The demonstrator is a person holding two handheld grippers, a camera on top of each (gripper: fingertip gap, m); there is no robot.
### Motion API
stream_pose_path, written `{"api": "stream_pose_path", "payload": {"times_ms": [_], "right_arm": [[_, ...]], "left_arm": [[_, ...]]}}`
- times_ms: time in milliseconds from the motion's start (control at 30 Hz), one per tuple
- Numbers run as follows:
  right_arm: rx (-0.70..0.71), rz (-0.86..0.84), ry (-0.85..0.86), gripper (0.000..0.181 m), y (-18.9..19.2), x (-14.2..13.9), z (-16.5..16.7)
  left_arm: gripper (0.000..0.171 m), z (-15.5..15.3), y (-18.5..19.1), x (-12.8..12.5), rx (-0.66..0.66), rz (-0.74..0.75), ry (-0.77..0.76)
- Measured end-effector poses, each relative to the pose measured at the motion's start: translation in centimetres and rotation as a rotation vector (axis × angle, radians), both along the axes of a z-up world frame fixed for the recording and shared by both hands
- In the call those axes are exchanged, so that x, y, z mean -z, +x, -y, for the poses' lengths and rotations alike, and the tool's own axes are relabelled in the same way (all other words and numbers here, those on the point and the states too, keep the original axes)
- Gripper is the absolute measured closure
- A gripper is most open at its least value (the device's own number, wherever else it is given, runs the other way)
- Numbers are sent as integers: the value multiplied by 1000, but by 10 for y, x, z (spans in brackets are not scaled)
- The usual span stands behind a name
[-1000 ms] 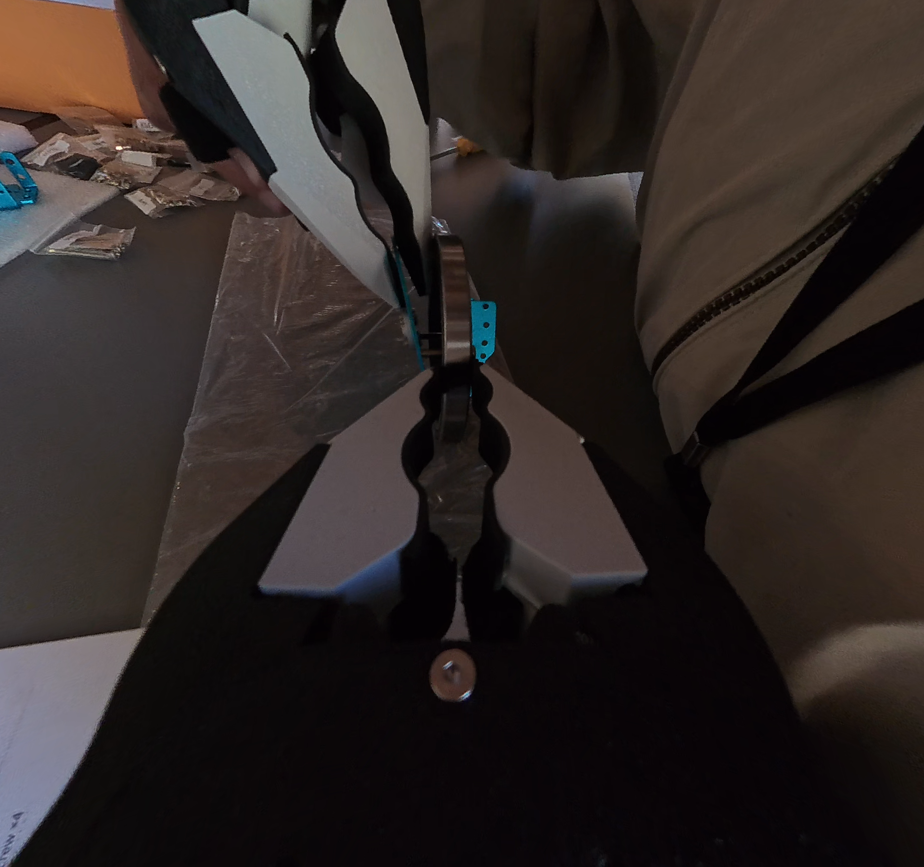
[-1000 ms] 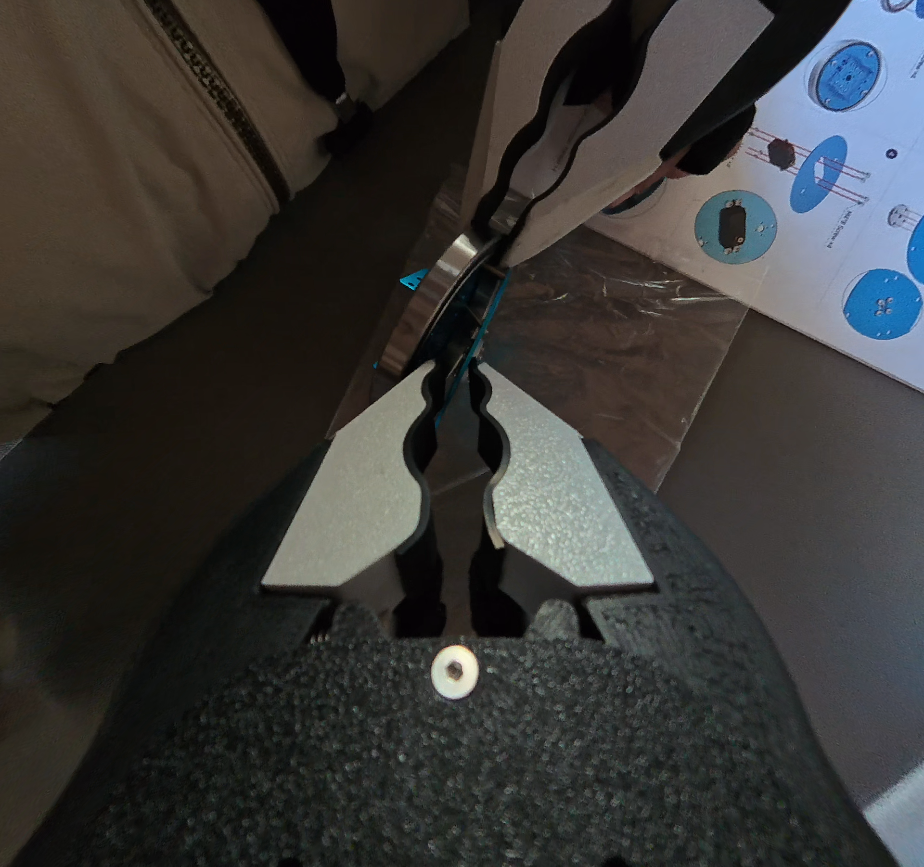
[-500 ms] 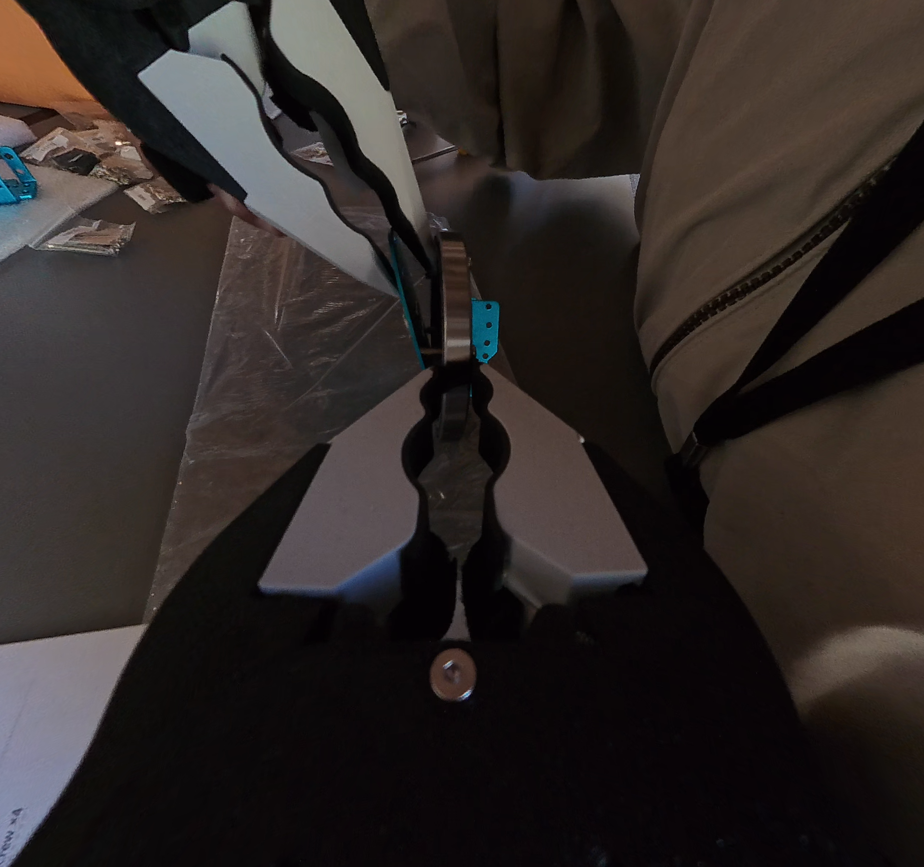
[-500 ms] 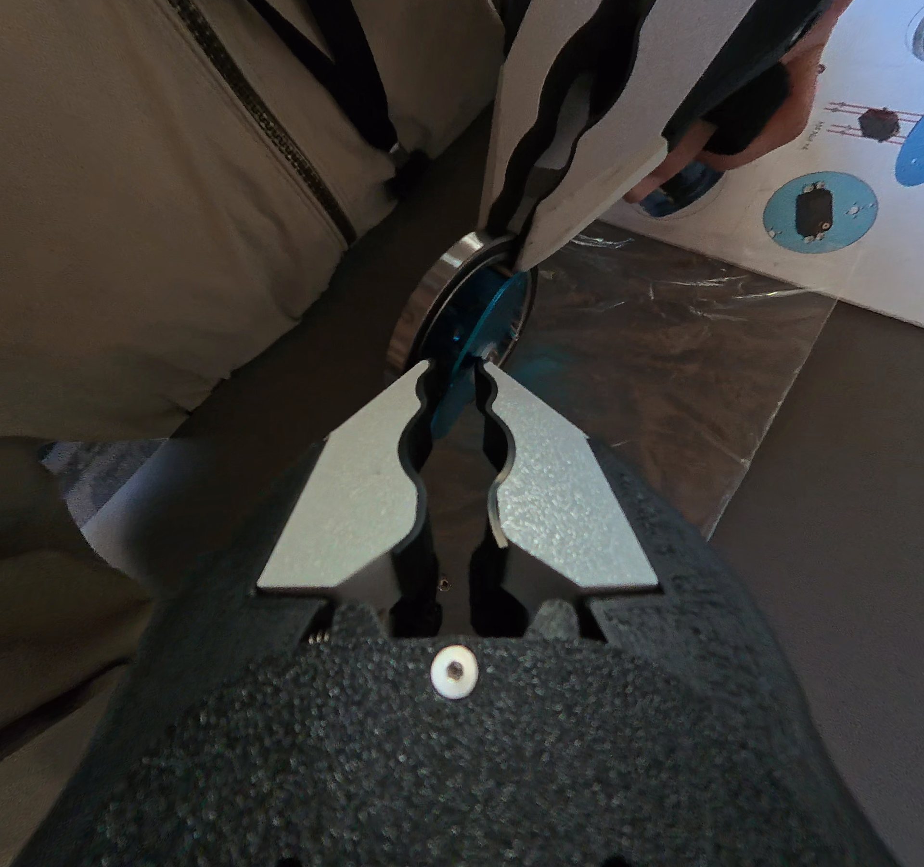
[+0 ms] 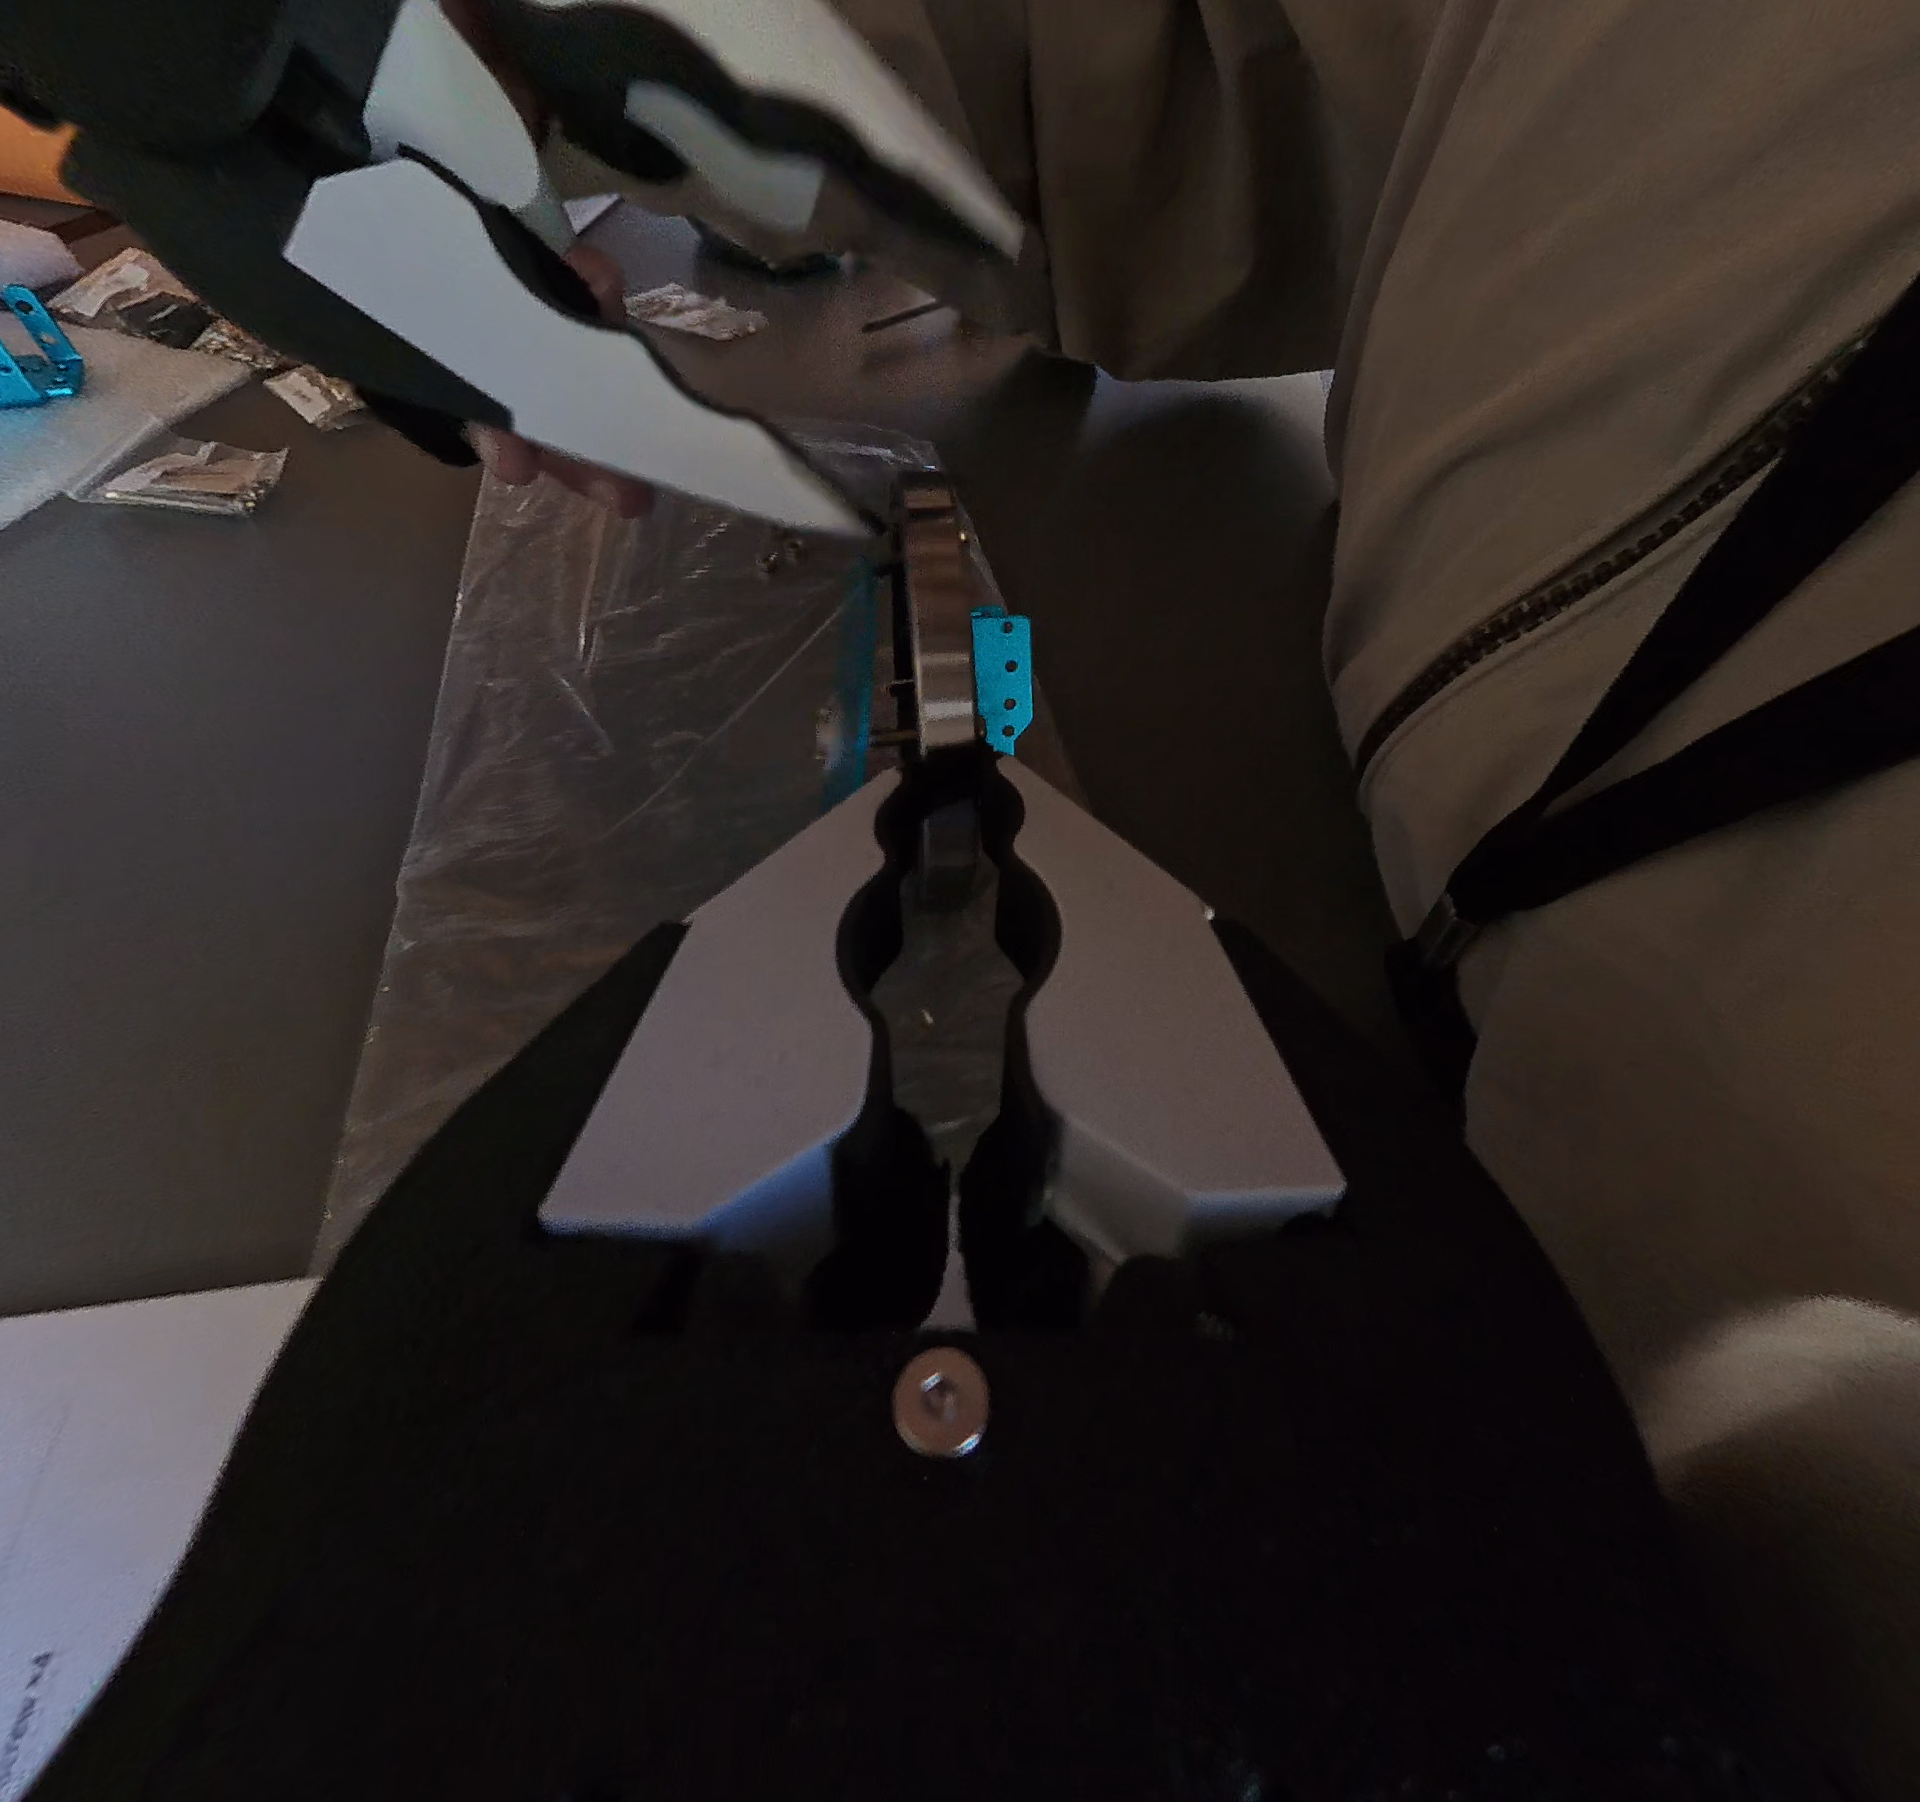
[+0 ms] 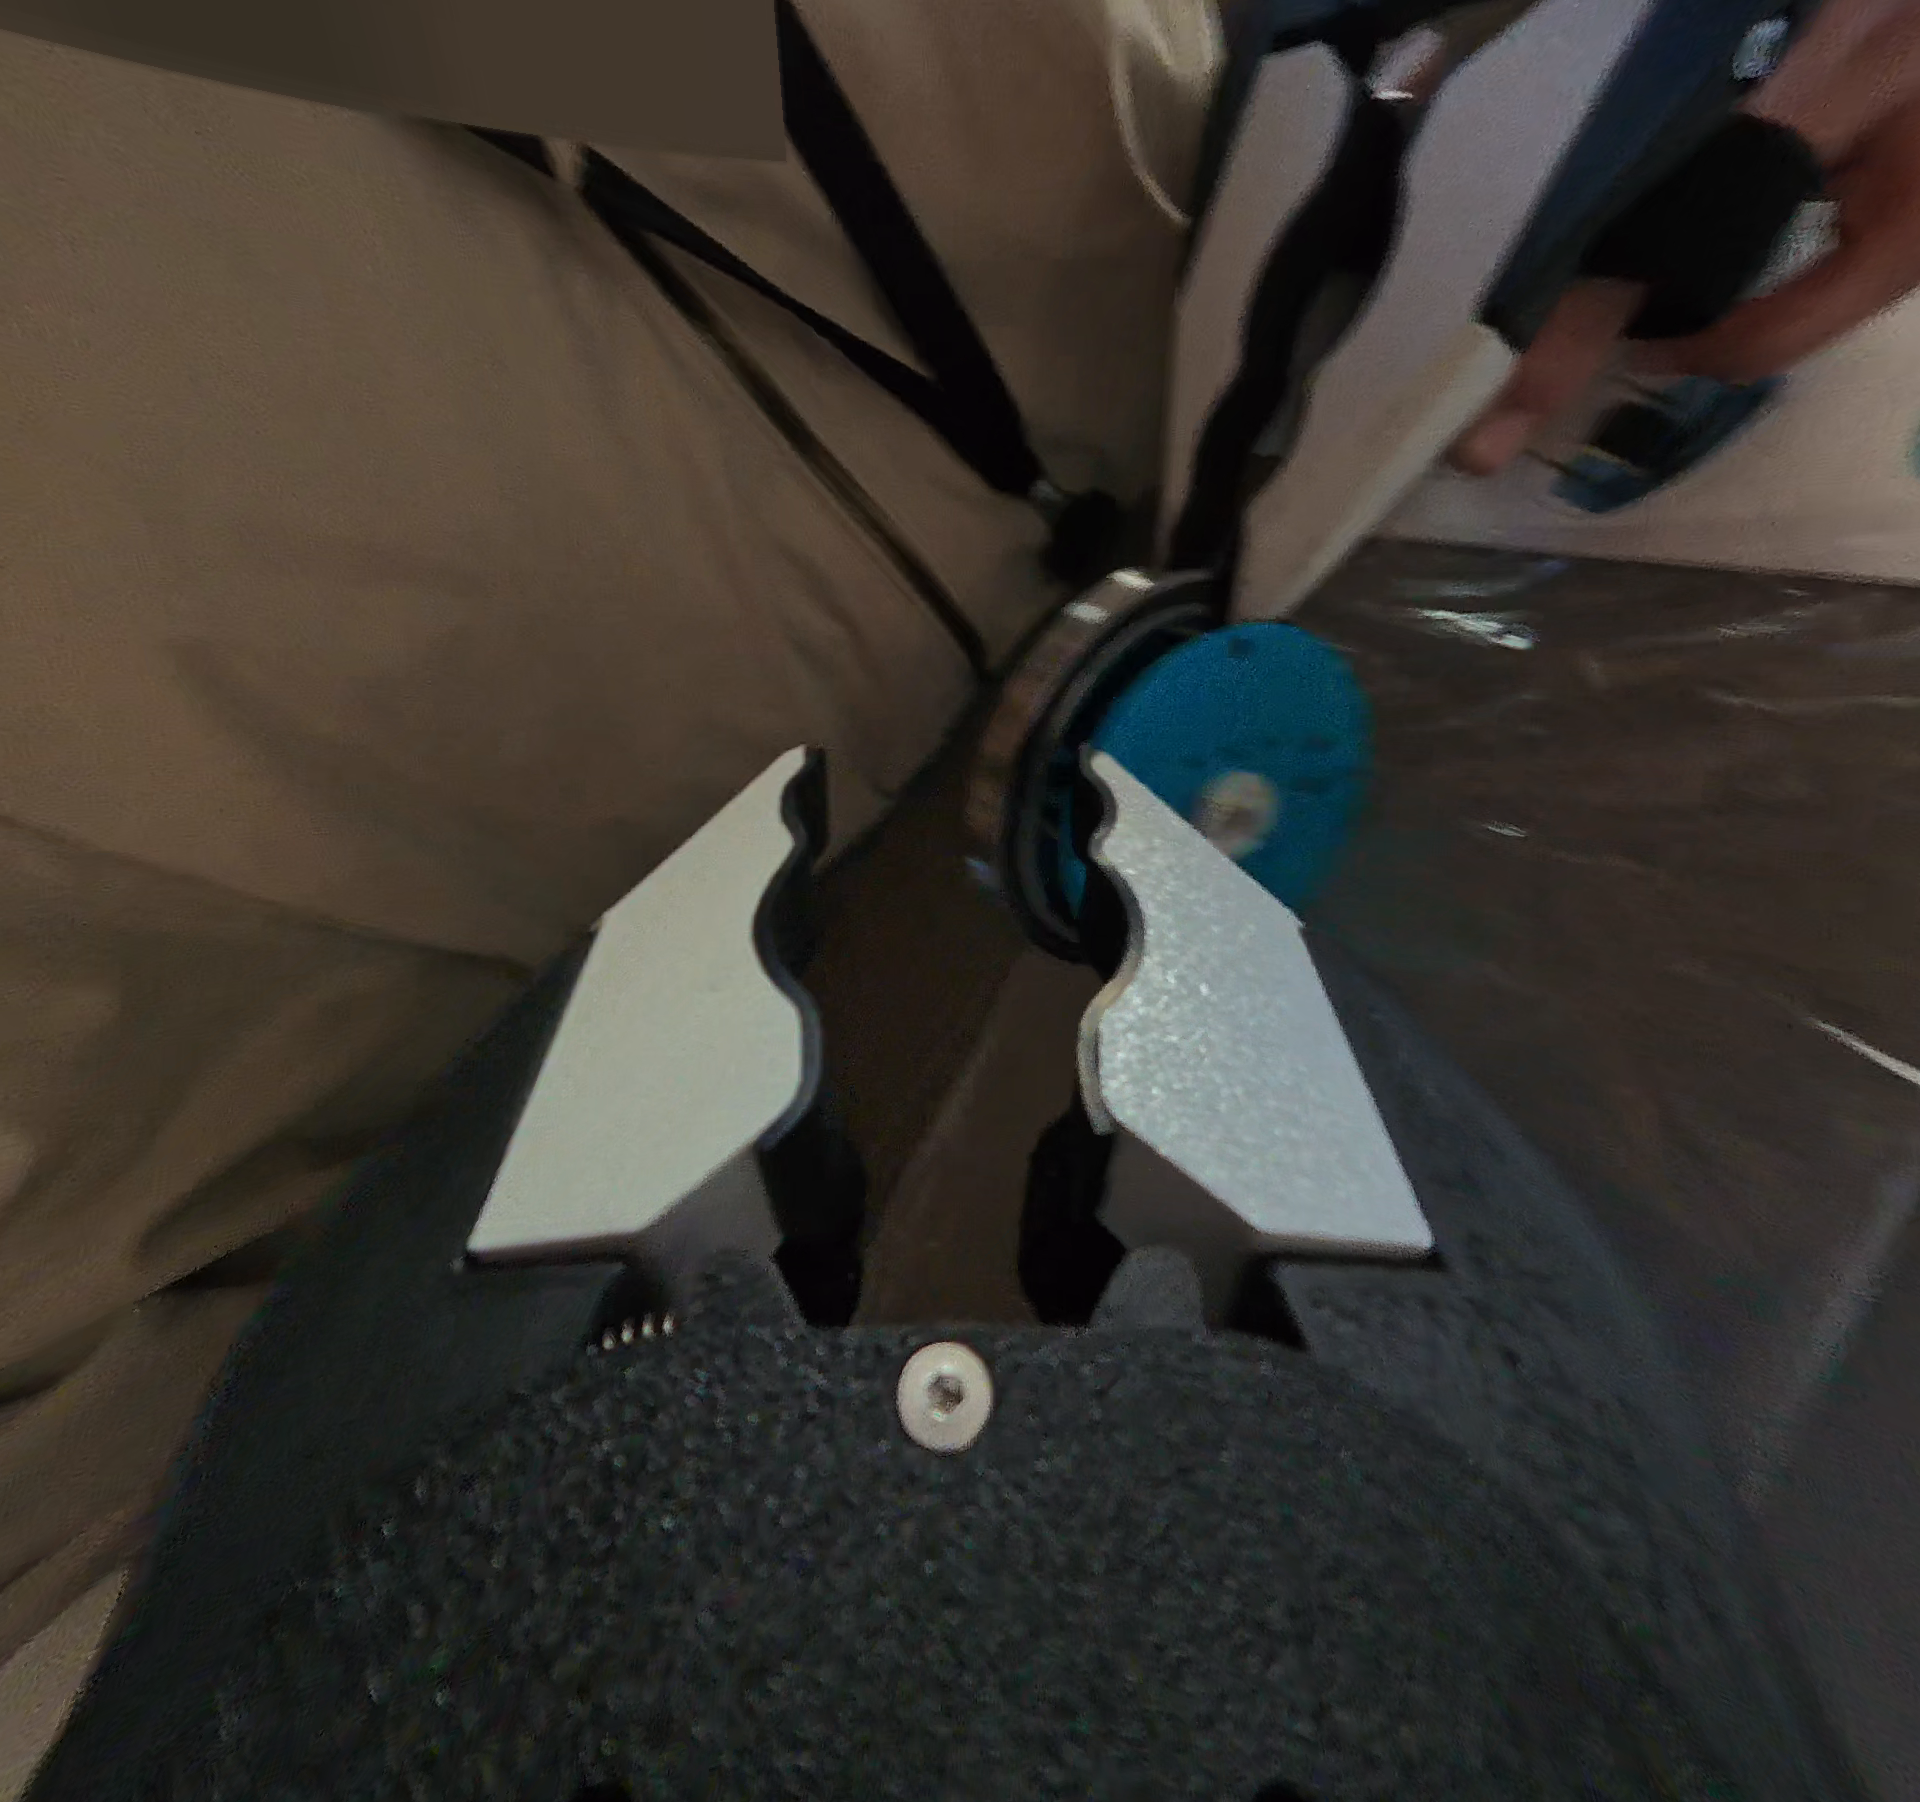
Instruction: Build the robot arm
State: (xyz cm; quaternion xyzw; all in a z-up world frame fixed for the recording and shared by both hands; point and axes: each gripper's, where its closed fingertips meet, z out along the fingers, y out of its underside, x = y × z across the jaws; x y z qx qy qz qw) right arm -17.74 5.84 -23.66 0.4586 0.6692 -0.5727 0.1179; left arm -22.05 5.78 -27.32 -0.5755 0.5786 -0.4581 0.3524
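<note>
My left gripper is shut on the rim of a metal ring and holds it upright above the table. A blue disc sits on one side of the ring and a small blue bracket on the other. In the right wrist view my right gripper is open, its right finger close beside the ring and the blue disc. The left gripper grips the ring from above there. The right gripper's fingers show spread, up and left of the ring.
A clear plastic sheet lies on the dark table under the parts. Small bags of parts and a blue bracket lie at the far left. A white paper sheet is at the near left. A person's beige jacket fills the right.
My right gripper has opened, let go of the blue disc's edge and swung aside. My left gripper still holds the ring in the same place.
</note>
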Motion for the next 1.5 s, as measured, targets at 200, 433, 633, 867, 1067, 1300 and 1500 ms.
{"api": "stream_pose_path", "payload": {"times_ms": [200,433,633,867,1067,1300,1500], "right_arm": [[-11,31,43,136,-3,2,5],[314,26,323,148,-13,13,-56],[664,182,358,149,-20,55,-102],[632,144,819,103,-33,89,-98],[661,123,782,100,-40,95,-86],[624,84,913,94,-40,101,-83],[661,121,893,102,-37,101,-84]], "left_arm": [[161,0,0,0,1,0,1],[161,0,0,0,0,-2,4],[161,0,-1,0,-3,-5,4],[161,0,-1,1,-5,-6,-3],[161,0,-1,1,-8,-5,-4],[161,-1,-1,1,-10,-4,-12],[161,-1,-1,1,-14,-1,-26]]}}
